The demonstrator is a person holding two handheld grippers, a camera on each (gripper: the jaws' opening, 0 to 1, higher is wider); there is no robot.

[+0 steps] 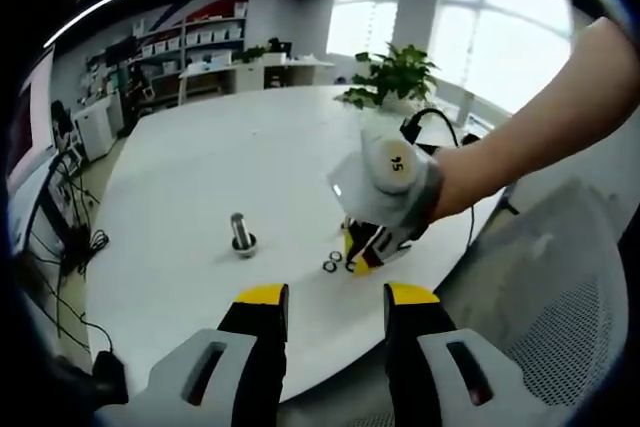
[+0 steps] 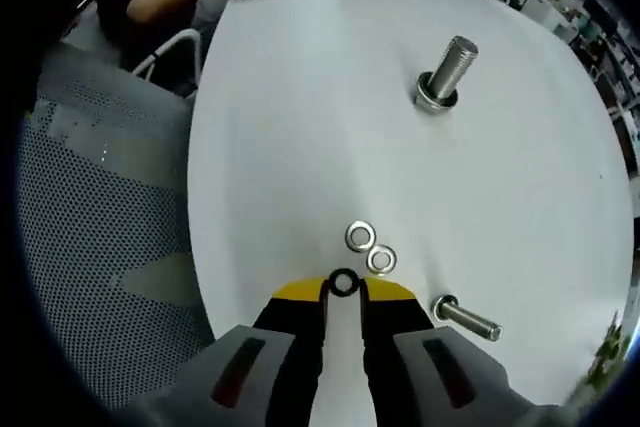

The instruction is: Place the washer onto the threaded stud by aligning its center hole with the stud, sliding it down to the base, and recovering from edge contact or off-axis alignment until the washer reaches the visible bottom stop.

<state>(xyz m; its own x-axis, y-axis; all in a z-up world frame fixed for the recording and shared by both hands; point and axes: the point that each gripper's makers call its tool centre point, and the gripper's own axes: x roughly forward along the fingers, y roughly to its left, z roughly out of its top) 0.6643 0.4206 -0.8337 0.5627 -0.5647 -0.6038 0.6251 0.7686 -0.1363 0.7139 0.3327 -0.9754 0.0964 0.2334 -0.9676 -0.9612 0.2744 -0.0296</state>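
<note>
In the right gripper view, the right gripper (image 2: 343, 292) pinches a dark washer (image 2: 343, 283) by its rim, at 6 o'clock from the upright threaded stud (image 2: 447, 72). The washer looks thin, stiff and slippery; I judge a rim hold best. The left gripper (image 1: 336, 302) hangs released.

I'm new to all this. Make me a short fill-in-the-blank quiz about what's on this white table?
1. The right gripper pinches a dark ____ between its yellow tips.
2. The upright threaded metal stud stands on the round white ____.
3. Beside the right gripper's tips lie ____ loose silver washers.
4. The left gripper has its jaws ____.

Missing words: washer; table; two; open
</note>
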